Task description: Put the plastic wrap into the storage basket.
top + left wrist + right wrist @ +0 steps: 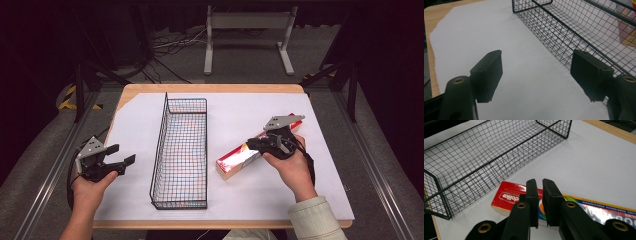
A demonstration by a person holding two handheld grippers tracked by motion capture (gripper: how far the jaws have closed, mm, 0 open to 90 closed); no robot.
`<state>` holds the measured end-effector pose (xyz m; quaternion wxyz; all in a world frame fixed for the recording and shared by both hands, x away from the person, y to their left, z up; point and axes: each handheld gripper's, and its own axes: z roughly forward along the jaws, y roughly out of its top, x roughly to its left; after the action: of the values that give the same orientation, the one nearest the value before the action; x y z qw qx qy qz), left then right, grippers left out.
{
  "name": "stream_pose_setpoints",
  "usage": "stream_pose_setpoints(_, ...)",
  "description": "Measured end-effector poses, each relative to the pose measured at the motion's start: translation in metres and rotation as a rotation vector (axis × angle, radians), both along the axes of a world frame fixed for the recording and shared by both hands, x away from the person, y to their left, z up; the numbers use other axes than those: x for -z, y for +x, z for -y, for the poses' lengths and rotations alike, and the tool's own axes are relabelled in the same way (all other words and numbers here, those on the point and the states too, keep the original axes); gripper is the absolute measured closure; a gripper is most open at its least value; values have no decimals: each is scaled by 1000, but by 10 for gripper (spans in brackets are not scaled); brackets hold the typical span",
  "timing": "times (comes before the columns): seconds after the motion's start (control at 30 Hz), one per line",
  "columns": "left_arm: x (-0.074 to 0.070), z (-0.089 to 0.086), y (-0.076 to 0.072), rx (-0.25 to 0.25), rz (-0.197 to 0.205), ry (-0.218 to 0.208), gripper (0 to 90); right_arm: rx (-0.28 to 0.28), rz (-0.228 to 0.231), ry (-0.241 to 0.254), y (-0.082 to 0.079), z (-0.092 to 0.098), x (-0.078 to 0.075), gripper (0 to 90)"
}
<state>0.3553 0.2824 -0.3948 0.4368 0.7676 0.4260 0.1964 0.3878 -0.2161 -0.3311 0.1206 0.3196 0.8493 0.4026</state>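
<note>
Your right gripper (540, 202) has its jaws nearly together with nothing between them, hovering just above the long red foil-wrap box (509, 196), which lies flat on the white sheet beside the wire basket (486, 152).

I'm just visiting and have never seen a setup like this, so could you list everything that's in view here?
wire basket: one, black, long and narrow, mid-table on the white sheet, nothing inside.
foil box: one, long, red with silver and coloured print, flat on the sheet right of the basket, apart from it.
white sheet: one, covers most of the tabletop.
table: one, light wood, its edge shows around the sheet.
metal stand: one, pale grey, on the floor beyond the table.
cables: several, on the floor at the back.
left gripper: one, black, fingers wide apart over bare sheet left of the basket.
right gripper: one, black, fingers nearly together above the box.
</note>
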Motion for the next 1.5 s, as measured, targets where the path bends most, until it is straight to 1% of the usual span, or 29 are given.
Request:
stream_pose_setpoints(0.07,0,-1,0,-1,1,2,264,-14,-6,3,3,-6,0,900)
stream_pose_setpoints(0.2,-1,-1,0,-8,4,-8,264,-36,-11,-18,10,-19,0,900)
stream_pose_setpoints(0.23,-1,-2,-1,-8,6,-8,264,-47,-16,-25,13,-25,0,900)
stream_pose_setpoints(0.27,-1,-2,-1,-8,9,-7,264,-47,-16,-25,13,-25,0,900)
stream_pose_setpoints(0.4,-1,-3,-1,-10,8,-11,264,-50,-17,-40,20,-36,1,900)
stream_pose_setpoints(0.47,-1,-4,-1,-14,14,-10,264,-51,-14,-46,24,-40,2,900)
stream_pose_setpoints(0.57,0,-4,-1,-20,16,-13,263,-68,-16,-48,29,-47,5,900)
stream_pose_setpoints(0.67,0,-5,-1,-24,16,-13,262,-61,-23,-54,34,-52,8,900)
stream_pose_setpoints(0.73,0,-5,-1,-25,17,-13,262,-59,-36,-59,38,-57,12,900)
stream_pose_setpoints(0.93,1,-6,0,-25,16,-12,262,-66,-86,-126,50,-73,28,900)
stream_pose_setpoints(1.07,2,-6,0,-30,14,-14,263,-60,-109,-154,56,-79,37,900)
stream_pose_setpoints(1.3,3,-6,1,-30,12,-11,263,-60,-147,-199,61,-86,49,900)
stream_pose_setpoints(1.43,3,-6,1,-29,10,-11,259,-72,-194,-229,64,-91,58,900)
stream_pose_setpoints(1.5,3,-6,1,-29,10,-12,258,-76,-206,-240,64,-94,60,900)
